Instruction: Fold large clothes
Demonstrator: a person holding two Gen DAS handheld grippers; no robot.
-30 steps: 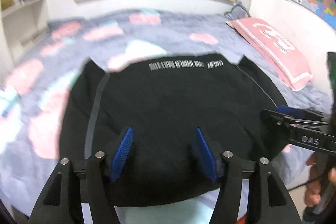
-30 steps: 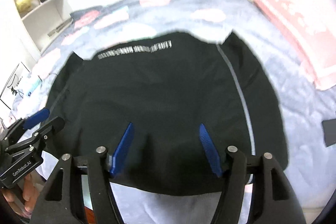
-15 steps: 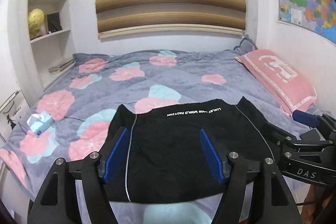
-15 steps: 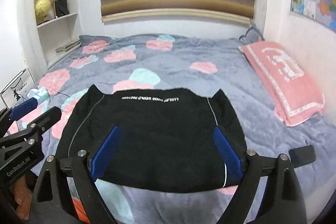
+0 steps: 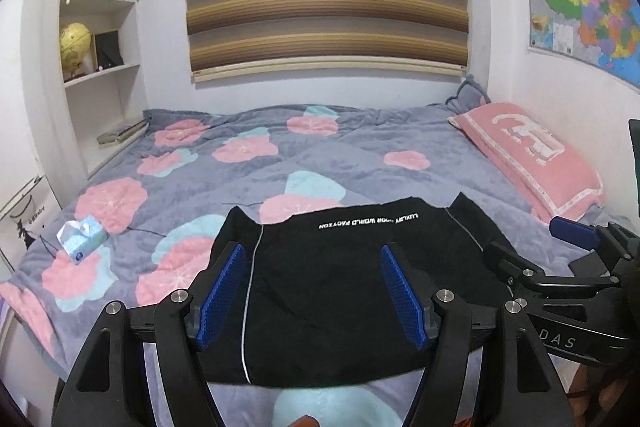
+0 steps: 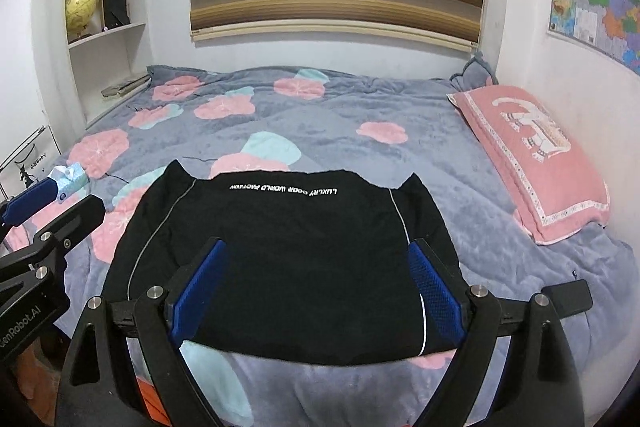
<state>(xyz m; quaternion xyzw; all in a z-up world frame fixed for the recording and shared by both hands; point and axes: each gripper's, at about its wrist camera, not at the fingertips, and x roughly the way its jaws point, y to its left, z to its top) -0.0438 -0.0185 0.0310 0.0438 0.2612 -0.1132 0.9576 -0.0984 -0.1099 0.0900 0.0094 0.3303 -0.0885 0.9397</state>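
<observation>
Through the left wrist camera, I see my left gripper point(image 5: 310, 291) hanging over the near edge of the bed, jaws apart with nothing between the blue pads point(image 5: 219, 297). The black folded garment point(image 5: 340, 287) lies flat on the grey floral quilt point(image 5: 352, 163) ahead of the fingers, its white lettering at the 12 o'clock edge and thin white piping down each side. My right gripper point(image 5: 532, 247) enters at 3 o'clock, beside the garment's right edge. A tissue pack point(image 5: 82, 237) sits on the quilt at 9 o'clock, well apart from the garment. A pink pillow point(image 5: 532, 159) lies at 2 o'clock by the wall.

From the right wrist camera, my right gripper point(image 6: 316, 287) has its jaws wide apart and empty, above the garment point(image 6: 280, 259), which lies flat at the bed's near end. My left gripper point(image 6: 52, 205) shows at 9 o'clock, clear of the cloth. A dark flat object point(image 6: 570, 301) rests on the quilt point(image 6: 360, 107) at 4 o'clock; I cannot tell what it is.
</observation>
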